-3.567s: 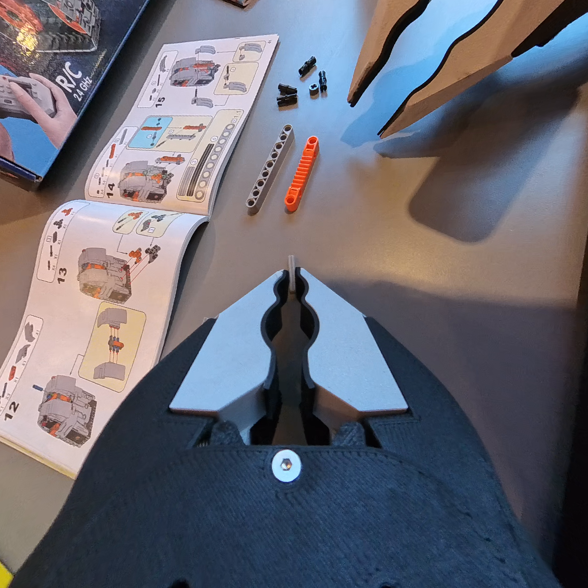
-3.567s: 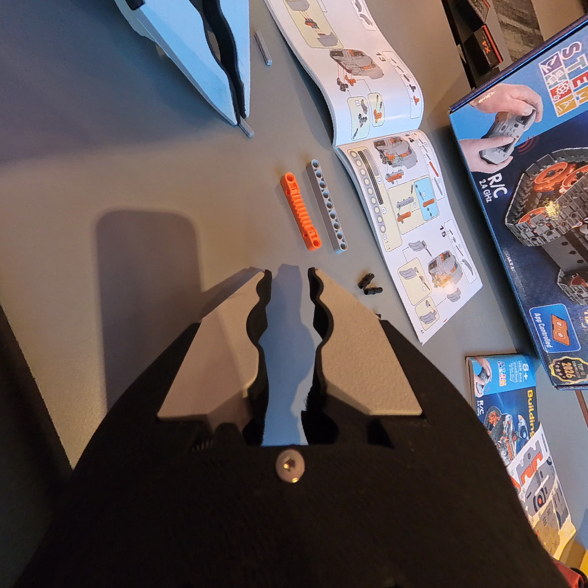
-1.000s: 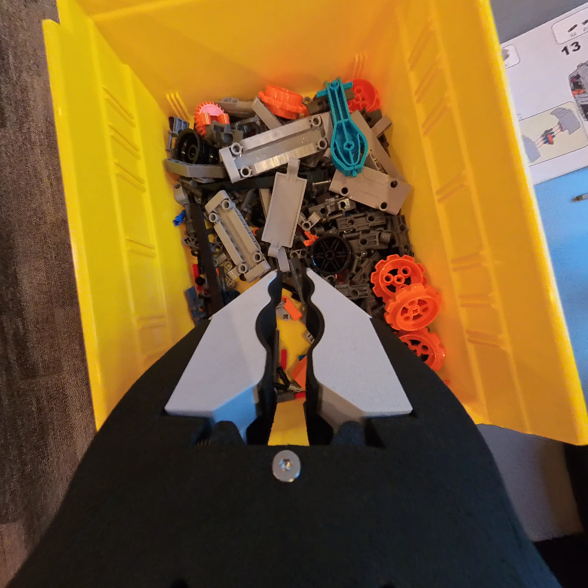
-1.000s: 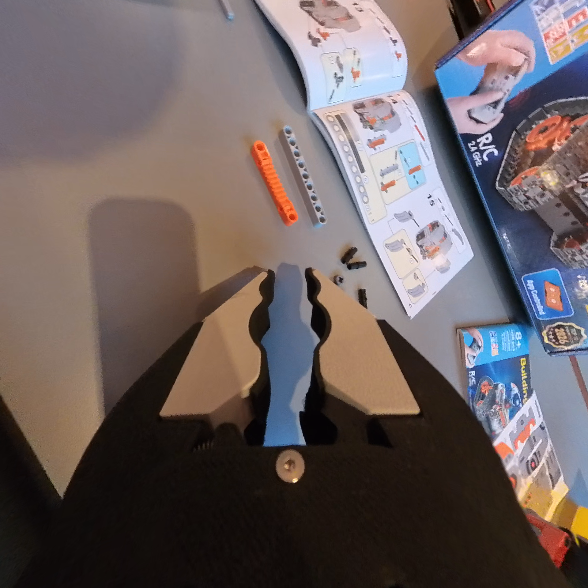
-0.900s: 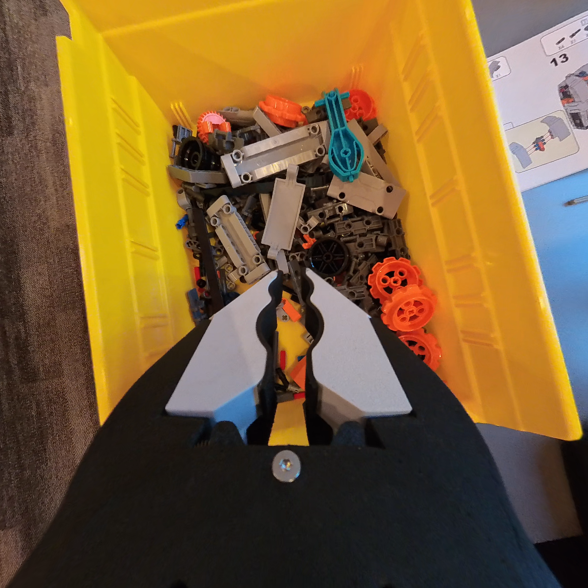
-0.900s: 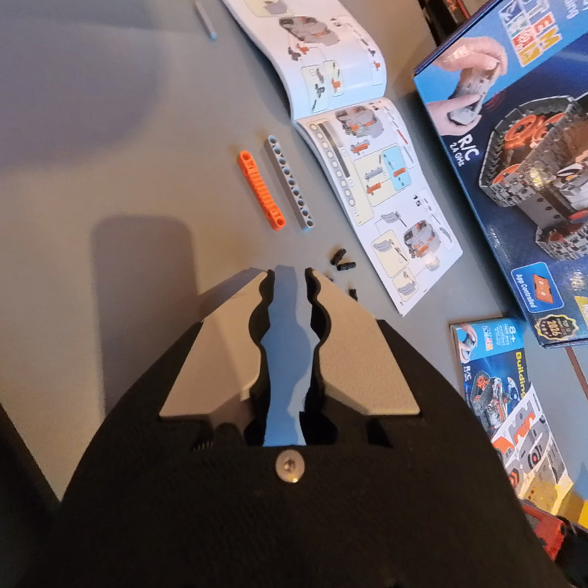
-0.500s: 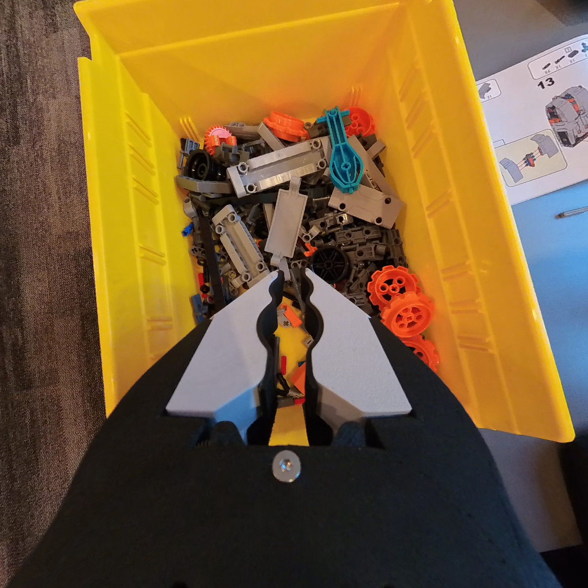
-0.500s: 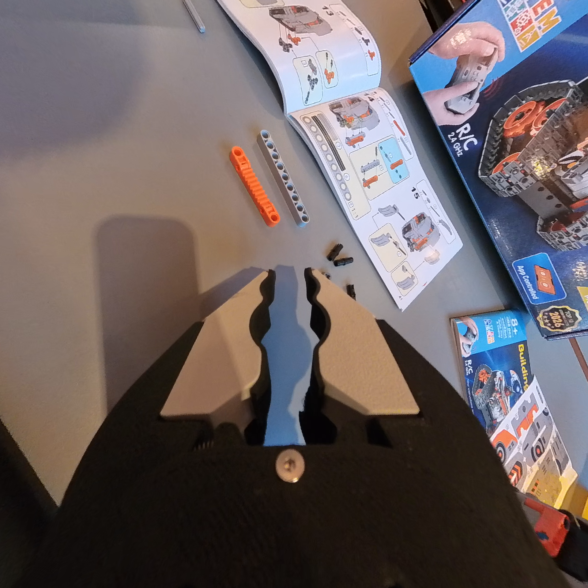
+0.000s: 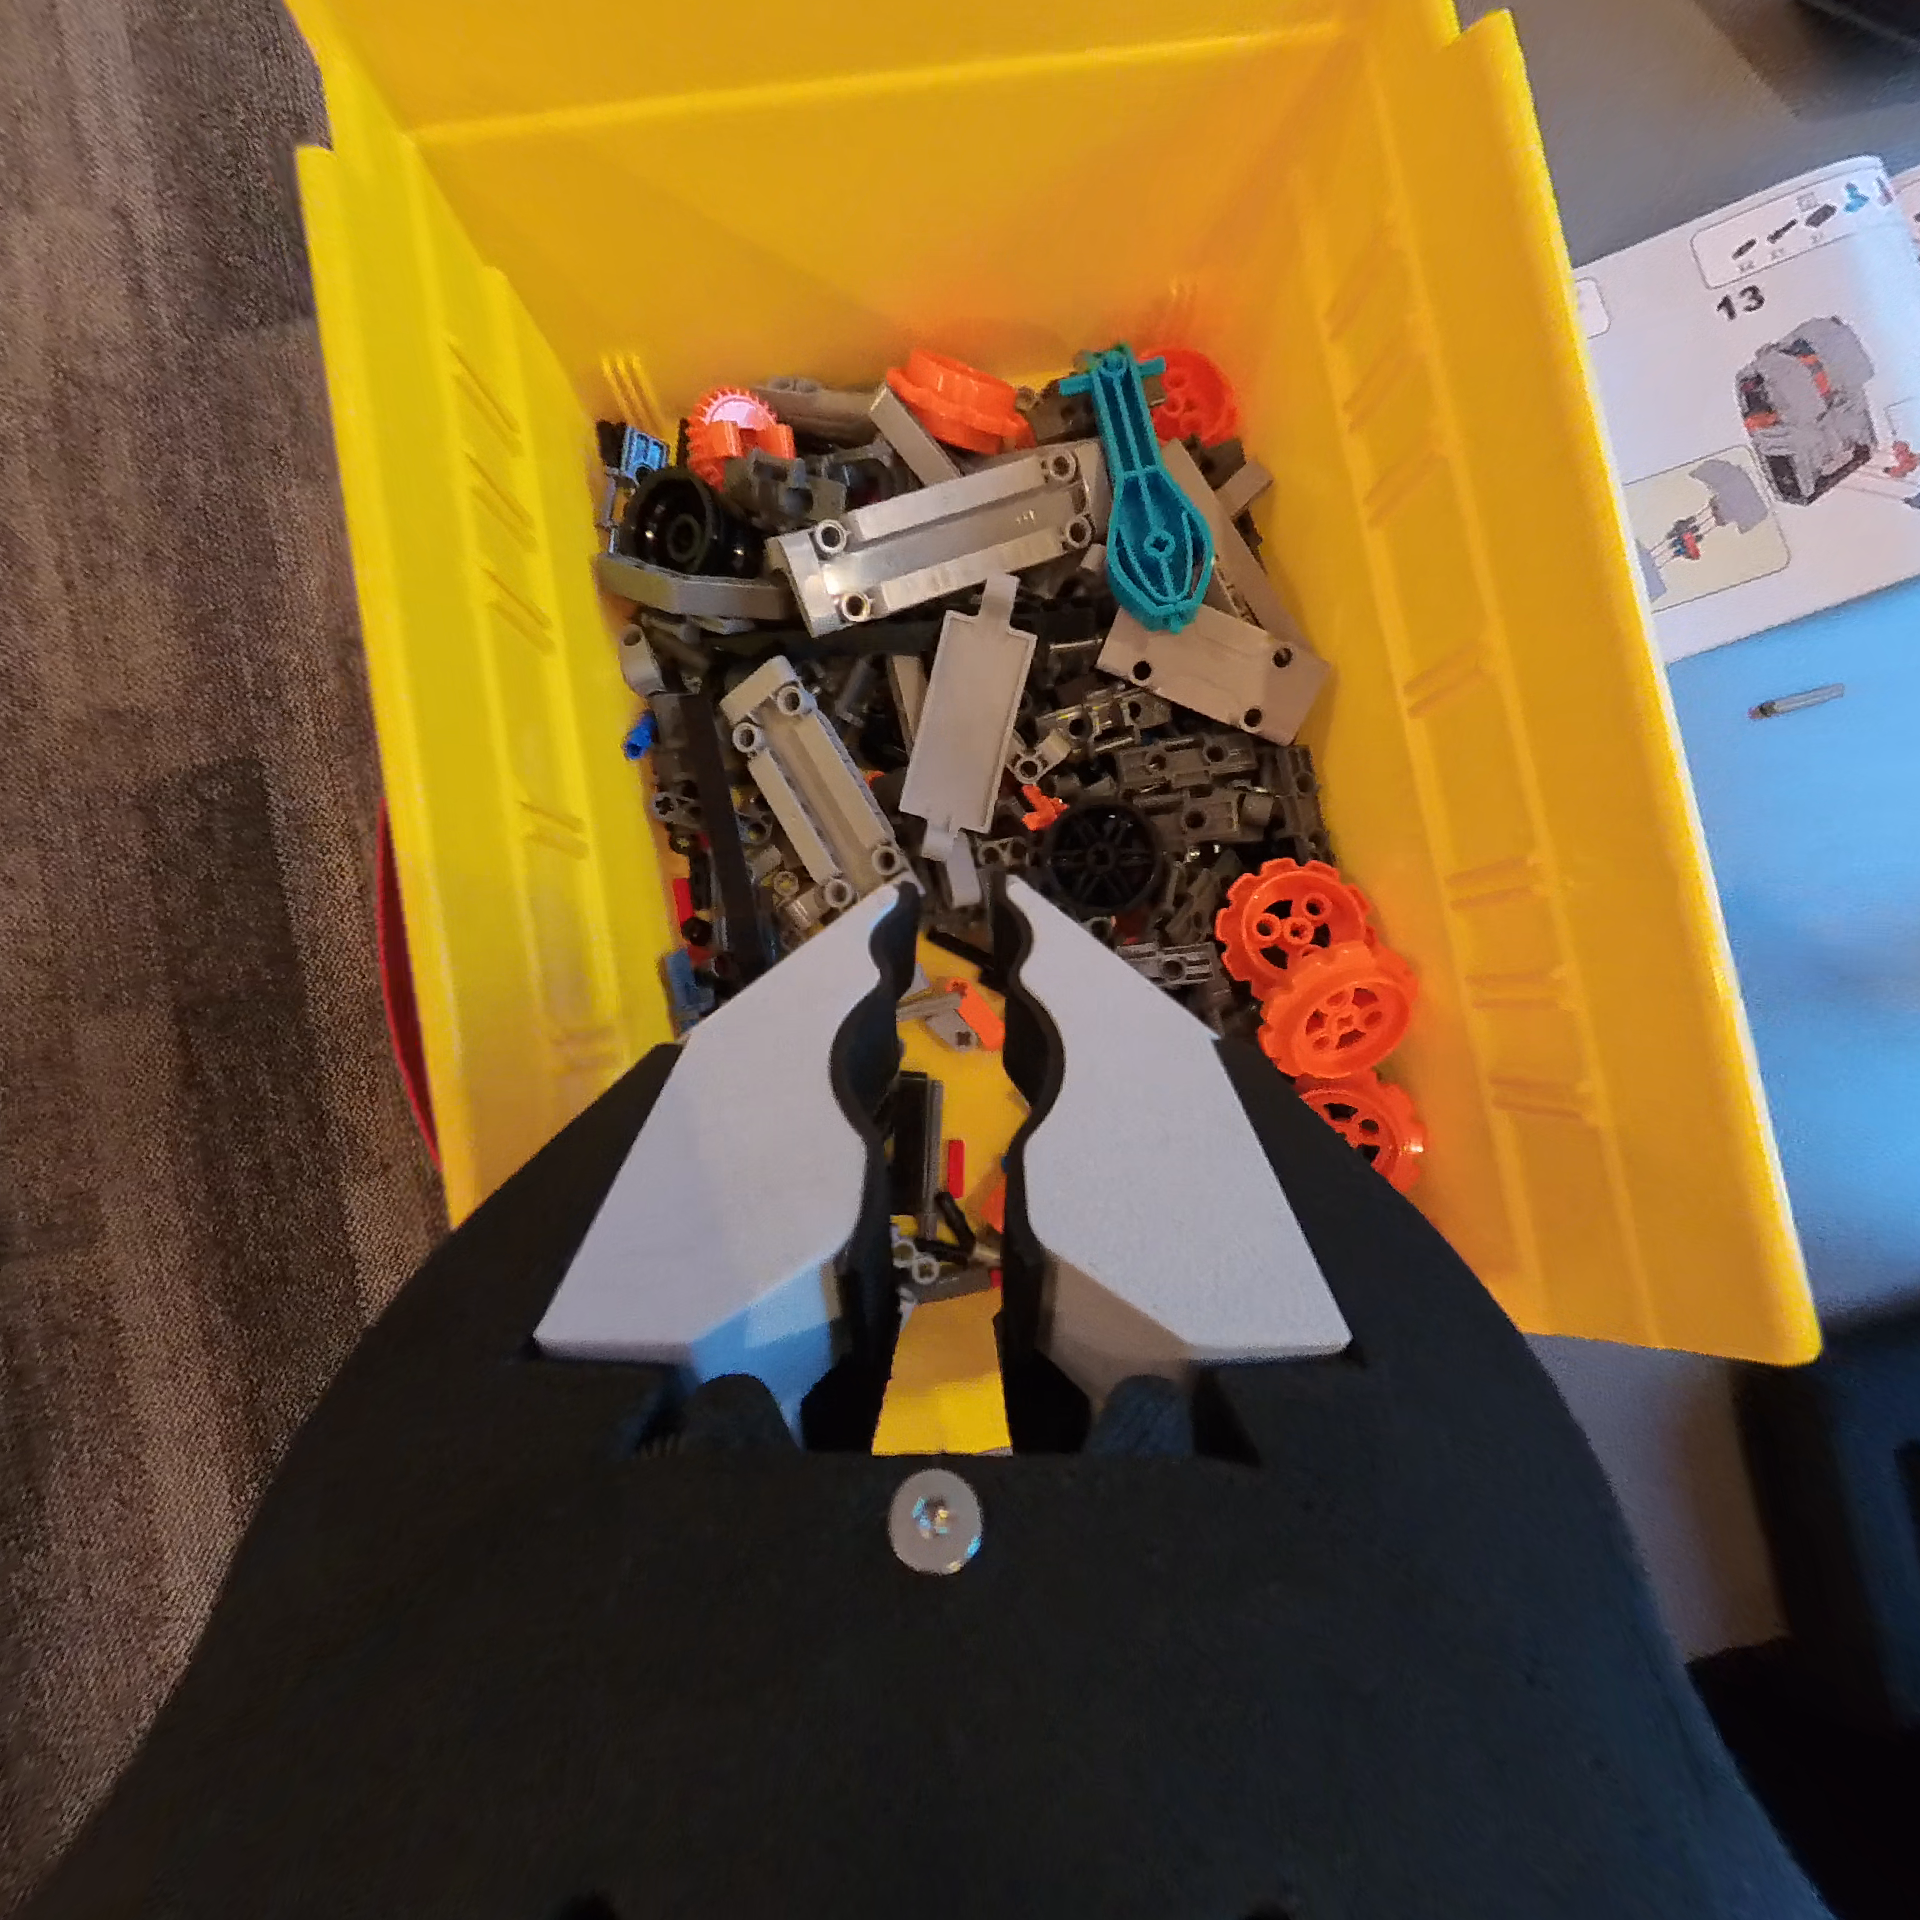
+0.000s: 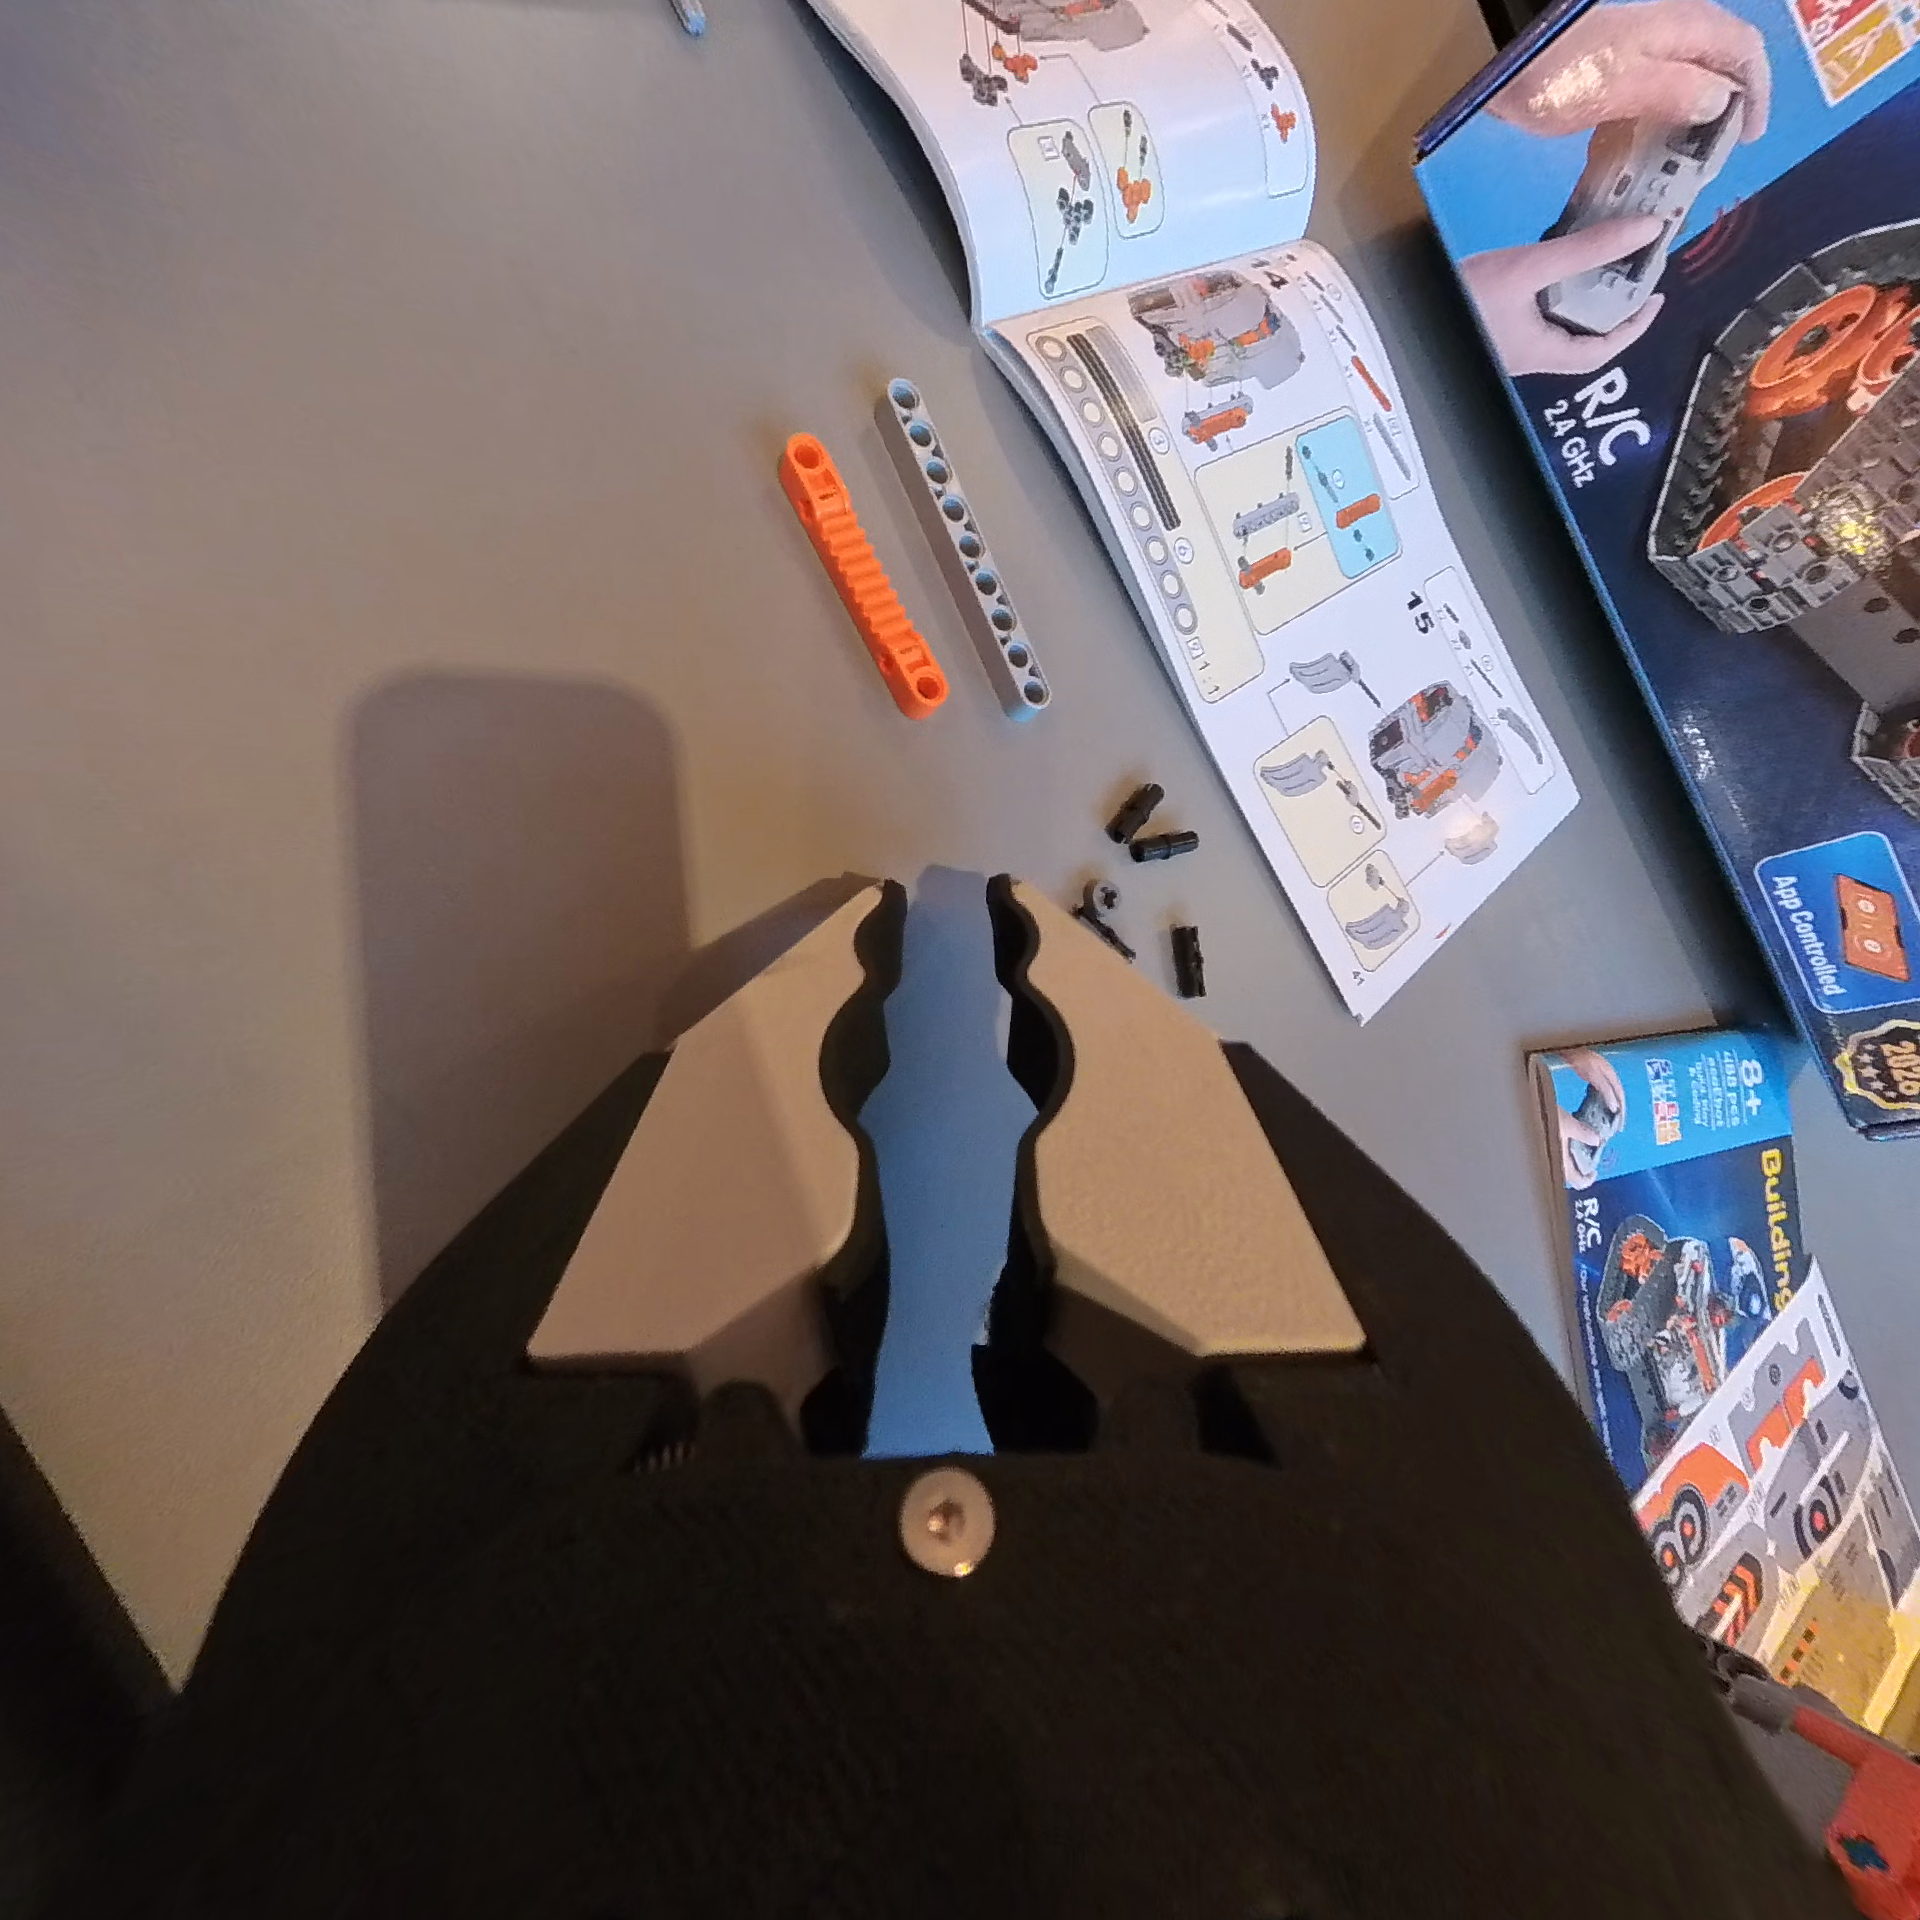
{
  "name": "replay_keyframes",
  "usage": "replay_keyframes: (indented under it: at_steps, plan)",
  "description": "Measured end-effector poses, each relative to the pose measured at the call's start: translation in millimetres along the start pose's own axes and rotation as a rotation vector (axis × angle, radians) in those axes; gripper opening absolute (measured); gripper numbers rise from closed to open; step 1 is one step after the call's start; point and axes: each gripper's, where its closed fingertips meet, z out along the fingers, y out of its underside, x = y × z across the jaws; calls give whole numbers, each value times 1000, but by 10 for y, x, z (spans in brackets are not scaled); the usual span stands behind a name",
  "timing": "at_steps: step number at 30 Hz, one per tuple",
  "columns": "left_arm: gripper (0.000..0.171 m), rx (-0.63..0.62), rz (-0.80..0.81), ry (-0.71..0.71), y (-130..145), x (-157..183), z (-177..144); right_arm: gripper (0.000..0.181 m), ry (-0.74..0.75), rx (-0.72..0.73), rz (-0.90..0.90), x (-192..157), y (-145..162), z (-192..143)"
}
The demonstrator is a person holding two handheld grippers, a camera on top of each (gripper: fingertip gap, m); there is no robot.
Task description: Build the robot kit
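Three orange wheels point(image 9: 1335, 1013) lie in one yellow bin point(image 9: 499, 644) under the left hand-held gripper point(image 9: 956, 899), slightly spread, empty. The right hand-held gripper point(image 10: 940, 883), likewise parted, hovers near three black pins point(image 10: 1148, 826).

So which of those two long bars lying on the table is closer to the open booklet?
The grey bar with holes; it lies between the toothed orange bar and the open booklet.
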Motion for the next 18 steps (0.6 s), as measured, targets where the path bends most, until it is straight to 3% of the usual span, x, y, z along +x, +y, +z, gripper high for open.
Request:
replay_keyframes:
  at_steps: [9, 15, 18]
  plan:
    - [7, -263, -69, 103, 403, -6, 102, 13, 12, 40, 0, 18, -62, 66]
    - [3, -383, -37, 115, 440, -100, 96, 12, 52, 42, -13, 67, -74, 100]
    - [4, -503, -40, 102, 485, -141, 5, 12, 71, 49, -15, 95, -86, 114]
